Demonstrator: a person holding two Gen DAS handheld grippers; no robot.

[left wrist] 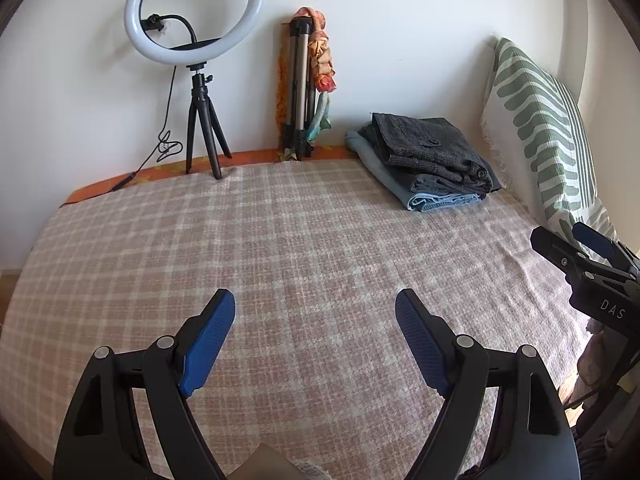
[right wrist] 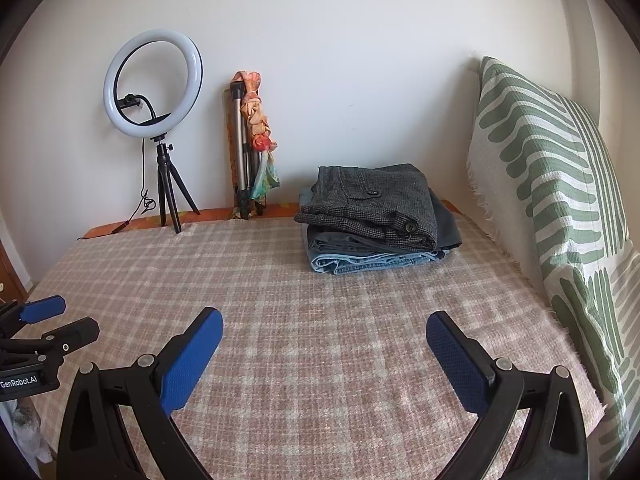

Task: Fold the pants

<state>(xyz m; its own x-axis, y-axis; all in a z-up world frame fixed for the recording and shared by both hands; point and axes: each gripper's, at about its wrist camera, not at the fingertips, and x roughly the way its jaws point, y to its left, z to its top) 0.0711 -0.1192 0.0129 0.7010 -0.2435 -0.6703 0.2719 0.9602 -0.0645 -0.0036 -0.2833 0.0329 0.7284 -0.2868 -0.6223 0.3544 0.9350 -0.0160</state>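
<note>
A stack of folded pants (left wrist: 430,162) lies at the far right of the bed, dark grey checked pair on top, blue denim at the bottom; it also shows in the right wrist view (right wrist: 372,216). My left gripper (left wrist: 315,304) is open and empty above the near part of the plaid bedspread (left wrist: 280,240). My right gripper (right wrist: 324,326) is open and empty, also over the bedspread (right wrist: 300,300). Each gripper shows at the edge of the other's view: the right one (left wrist: 560,240) and the left one (right wrist: 76,316). Both are well short of the stack.
A ring light on a small tripod (left wrist: 200,80) stands at the back left by the wall. A folded tripod with a scarf (left wrist: 304,88) leans on the wall. A green-patterned pillow (left wrist: 548,128) stands along the right edge (right wrist: 560,200).
</note>
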